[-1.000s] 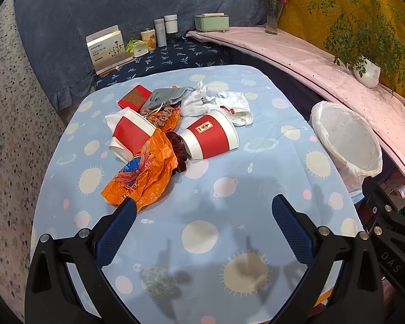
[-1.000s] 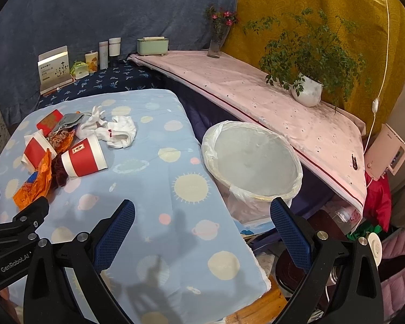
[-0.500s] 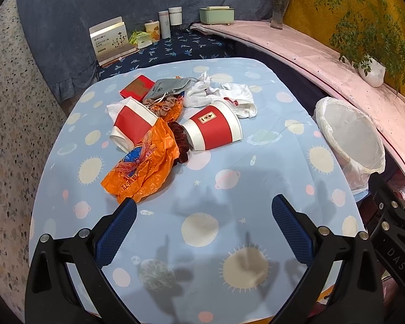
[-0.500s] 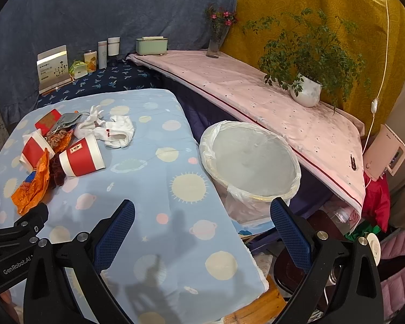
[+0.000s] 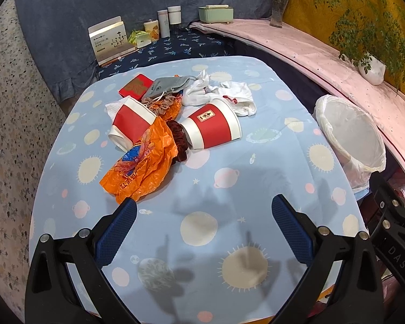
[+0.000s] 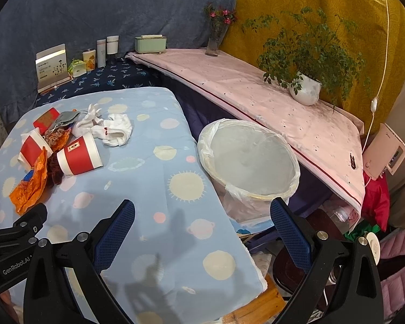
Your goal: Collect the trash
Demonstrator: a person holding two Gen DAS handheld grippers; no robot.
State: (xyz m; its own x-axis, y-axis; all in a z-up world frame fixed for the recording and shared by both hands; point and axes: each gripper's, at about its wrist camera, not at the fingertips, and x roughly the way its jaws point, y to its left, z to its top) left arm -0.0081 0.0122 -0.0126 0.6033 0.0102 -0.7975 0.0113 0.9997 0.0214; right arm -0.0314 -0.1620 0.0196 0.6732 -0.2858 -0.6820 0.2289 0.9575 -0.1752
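A pile of litter lies on the blue planet-print table (image 5: 270,102): a crumpled orange plastic bag (image 5: 140,164), two red-and-white paper cups on their sides (image 5: 212,129) (image 5: 131,122), a dark red scrunchie (image 5: 179,140), white cloth (image 5: 224,93), a grey pouch (image 5: 166,86) and a red packet (image 5: 135,86). A bin lined with a white bag (image 6: 248,159) stands off the table's right edge. My left gripper (image 5: 202,216) hovers open above the table, just short of the orange bag. My right gripper (image 6: 202,217) is open too, over the table's right edge beside the bin.
A pink-covered ledge (image 6: 256,91) runs behind the bin with a potted plant (image 6: 305,89) and a flower vase (image 6: 216,37). Boxes, bottles and a green case (image 5: 216,13) sit on the dark blue shelf at the back. Clutter and a wooden stool (image 6: 256,305) lie below the table edge.
Both grippers have eased back and a little up, so the litter pile looks slightly farther away. Nothing on the table has moved, and both grippers stay open.
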